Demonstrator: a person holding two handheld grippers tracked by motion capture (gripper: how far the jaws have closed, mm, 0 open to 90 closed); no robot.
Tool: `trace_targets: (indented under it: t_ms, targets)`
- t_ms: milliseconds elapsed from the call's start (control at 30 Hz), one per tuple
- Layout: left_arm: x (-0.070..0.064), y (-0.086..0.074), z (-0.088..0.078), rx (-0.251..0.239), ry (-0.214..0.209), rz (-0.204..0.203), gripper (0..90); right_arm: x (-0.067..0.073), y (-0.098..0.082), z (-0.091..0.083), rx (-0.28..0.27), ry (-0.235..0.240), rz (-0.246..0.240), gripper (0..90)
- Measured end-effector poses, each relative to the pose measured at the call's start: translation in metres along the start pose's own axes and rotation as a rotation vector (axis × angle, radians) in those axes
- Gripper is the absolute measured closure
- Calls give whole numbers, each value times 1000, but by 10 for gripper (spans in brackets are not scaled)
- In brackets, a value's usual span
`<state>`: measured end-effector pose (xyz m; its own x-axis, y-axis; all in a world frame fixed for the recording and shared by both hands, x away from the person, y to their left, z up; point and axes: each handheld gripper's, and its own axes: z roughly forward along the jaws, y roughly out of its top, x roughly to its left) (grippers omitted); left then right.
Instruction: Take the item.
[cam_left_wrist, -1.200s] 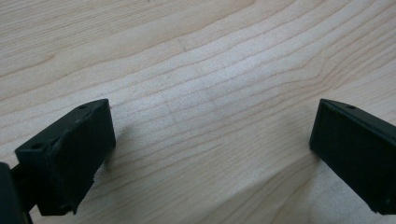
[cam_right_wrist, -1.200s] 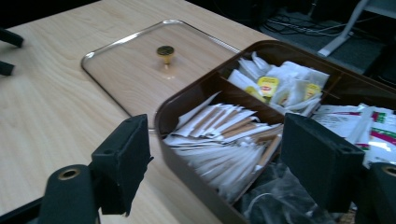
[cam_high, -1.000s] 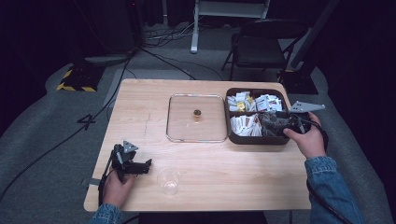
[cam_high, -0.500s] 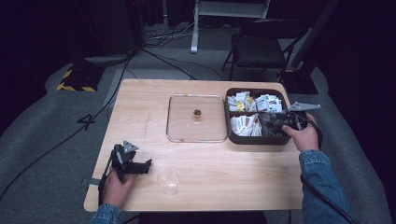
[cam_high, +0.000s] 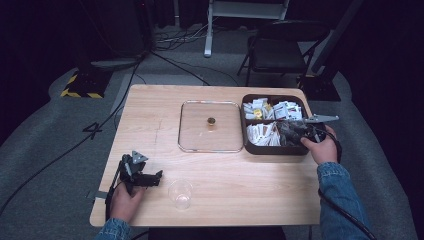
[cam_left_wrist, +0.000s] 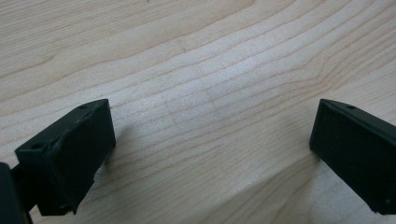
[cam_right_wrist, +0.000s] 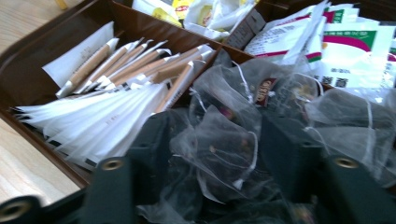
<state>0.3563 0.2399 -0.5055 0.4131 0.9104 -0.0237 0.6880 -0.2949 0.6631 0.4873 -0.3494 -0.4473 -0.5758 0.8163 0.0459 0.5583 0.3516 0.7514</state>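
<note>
Right gripper (cam_high: 292, 133): at right of the high view, dipped into the near-right compartment of the tray (cam_high: 274, 150). In its own view the jaws stand either side of one clear tea bag (cam_right_wrist: 219, 149); they look partly closed around it, but blur and crumpled plastic hide whether they are pinching, so I cannot tell.
Left gripper (cam_high: 150, 178): lower left of the high view, resting low on the table (cam_high: 250, 190), jaws wide apart over bare wood, holding nothing.
Cup (cam_high: 180, 193): clear, bottom centre, just right of the left gripper.
Lid (cam_high: 211, 126): glass, flat on the table left of the tray.
Sachets (cam_right_wrist: 107, 98): upper left of the right gripper view, in the neighbouring compartment.
Doing it well: likely picking one tea bag. Squeeze its body, not a corner; lift straight up so neighbours drop away.
</note>
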Motion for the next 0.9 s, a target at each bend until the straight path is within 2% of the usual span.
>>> trace_targets:
  t_ms: [133,167,500,700,900]
  targets:
    - [0,0,0,0,0,0,5,-2,-3,-2,14,-15,8,603]
    - [0,0,0,0,0,0,5,-2,-4,-3,34,-23,5,667]
    - [0,0,0,0,0,1,5,5,-2,-2,63,-88,-37,750]
    - [0,0,0,0,0,1,5,5,1,-9,26,-99,-19,758]
    - [0,0,0,0,0,0,5,9,11,-22,-37,-69,-7,761]
